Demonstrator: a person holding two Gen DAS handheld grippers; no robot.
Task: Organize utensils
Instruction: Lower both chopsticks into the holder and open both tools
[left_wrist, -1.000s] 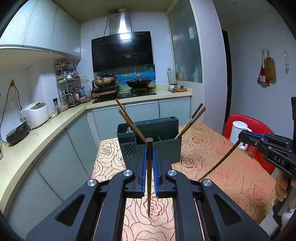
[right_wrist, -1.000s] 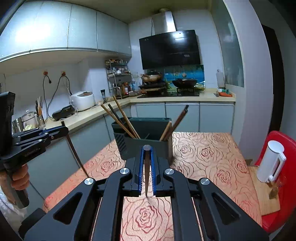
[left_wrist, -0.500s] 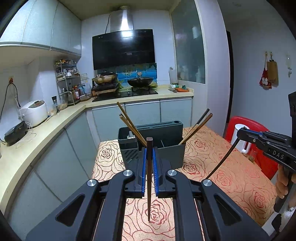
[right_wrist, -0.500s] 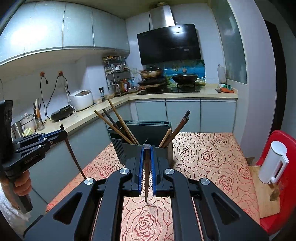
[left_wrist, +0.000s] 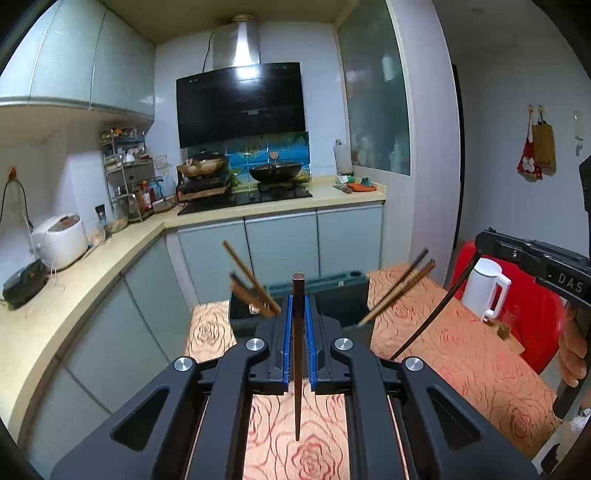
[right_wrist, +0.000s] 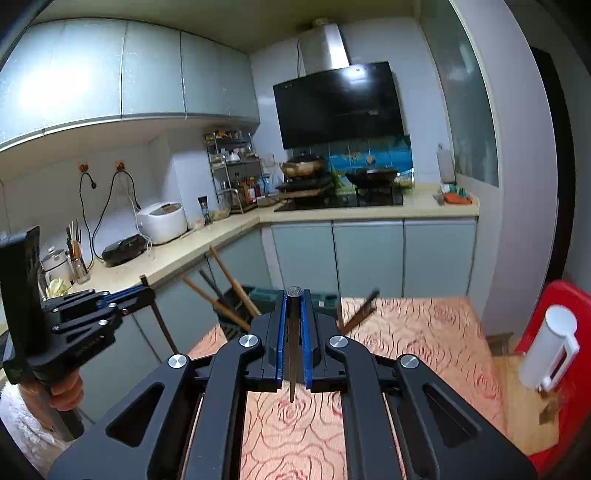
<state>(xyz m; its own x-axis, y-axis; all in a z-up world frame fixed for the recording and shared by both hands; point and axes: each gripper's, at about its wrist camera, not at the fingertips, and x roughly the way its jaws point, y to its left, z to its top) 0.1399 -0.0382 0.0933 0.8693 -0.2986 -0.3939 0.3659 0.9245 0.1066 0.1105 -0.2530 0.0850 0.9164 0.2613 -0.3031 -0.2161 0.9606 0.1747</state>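
A: Start at the jaws. What has the left gripper got?

B: Its jaws are pressed onto one dark chopstick. The stick stands nearly upright between the blue pads, blunt end up and thin tip hanging down over the rose-patterned counter, clear of the cloth.

A: And the right gripper?

B: Same story: jaws pinched on a second dark chopstick, long axis up and down, round butt on top, point down above the cloth. Seen from the left wrist camera, that stick slants, top toward the gripper and tip toward the middle of the counter.

A: How are the hands set?

B: Both grippers point forward and a little downward toward the kitchen wall. The right hand wraps its handle at the frame's right edge. The left hand, with a white sleeve below it, grips its handle at the far left of the right wrist view.

A: What lies beyond them?

B: A dark grey utensil holder stands on the counter just past the jaws, mostly hidden behind them. Brown chopsticks lean out of it: a cluster tilting left, at least three, and two tilting right.

A: Anything else?

B: One white jug at the counter's right side, by a red chair.
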